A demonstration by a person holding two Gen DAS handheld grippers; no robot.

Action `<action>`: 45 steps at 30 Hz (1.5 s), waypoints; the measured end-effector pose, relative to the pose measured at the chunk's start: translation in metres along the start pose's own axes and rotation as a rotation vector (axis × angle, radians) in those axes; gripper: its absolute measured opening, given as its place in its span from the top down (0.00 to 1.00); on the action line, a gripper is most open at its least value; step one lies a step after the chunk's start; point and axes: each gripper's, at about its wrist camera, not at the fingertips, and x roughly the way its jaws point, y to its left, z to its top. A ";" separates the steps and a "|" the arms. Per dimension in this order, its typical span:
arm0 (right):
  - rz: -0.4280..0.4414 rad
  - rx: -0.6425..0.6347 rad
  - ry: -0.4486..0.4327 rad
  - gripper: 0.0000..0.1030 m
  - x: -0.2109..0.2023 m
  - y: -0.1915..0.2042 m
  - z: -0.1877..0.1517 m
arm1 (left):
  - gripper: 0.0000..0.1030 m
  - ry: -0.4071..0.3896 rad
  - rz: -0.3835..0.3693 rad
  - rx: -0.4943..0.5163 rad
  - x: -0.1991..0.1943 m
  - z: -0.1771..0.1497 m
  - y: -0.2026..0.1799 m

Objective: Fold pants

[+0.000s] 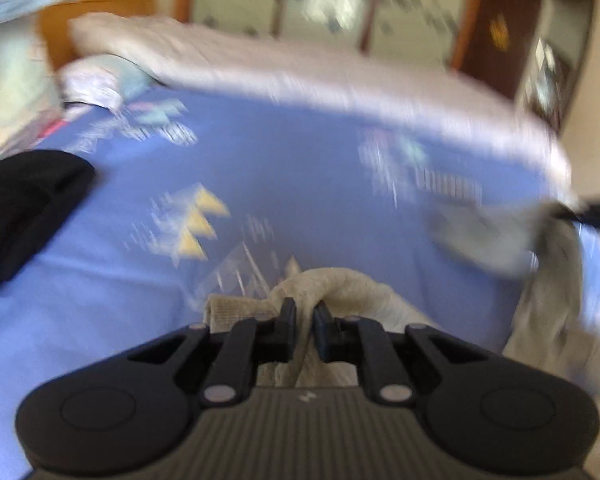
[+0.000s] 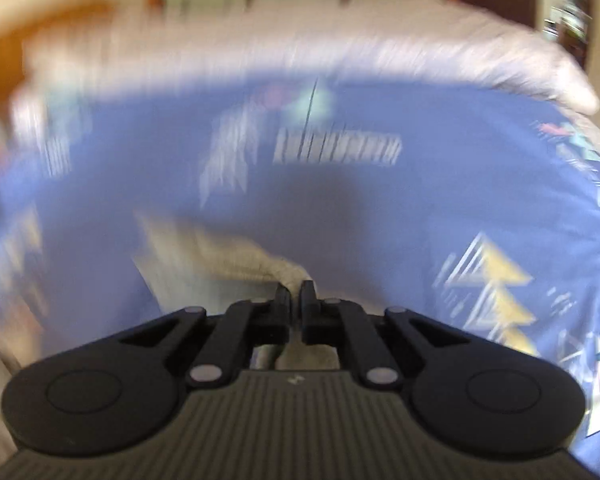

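Pants [image 1: 340, 288], pale beige, sit bunched on the blue patterned bedsheet [image 1: 284, 168], and my left gripper [image 1: 304, 316] has its jaws pinched tight on a raised fold of them, the rest of the cloth trailing away over the sheet toward the sheet's right edge. On the other camera my right gripper [image 2: 296, 294] is likewise clamped on a ridge of the same beige cloth [image 2: 236, 256], which stretches off to the left across the sheet, heavily blurred. Beyond the sheet's far edge lies a pale rolled quilt [image 1: 300, 68], and a black garment [image 1: 24, 204] rests on the sheet's left side.
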 end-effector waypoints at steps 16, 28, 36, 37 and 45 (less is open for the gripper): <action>0.307 0.772 -0.481 0.93 -0.280 -0.260 -0.107 | 0.93 -0.372 -0.305 -0.202 -0.135 -0.009 0.040; 0.063 1.243 -0.097 0.66 -0.230 -0.307 -0.253 | 0.87 0.130 -0.096 -0.205 -0.086 -0.132 0.059; -0.308 0.769 -0.207 0.59 -0.295 -0.255 -0.198 | 0.51 0.013 0.047 -0.324 -0.104 -0.092 0.101; -0.278 0.700 -0.213 0.59 -0.293 -0.244 -0.185 | 0.42 0.021 0.051 -0.336 -0.095 -0.083 0.100; 0.048 0.329 0.047 0.20 -0.139 -0.129 -0.081 | 0.21 0.139 -0.122 -0.278 -0.008 -0.034 0.051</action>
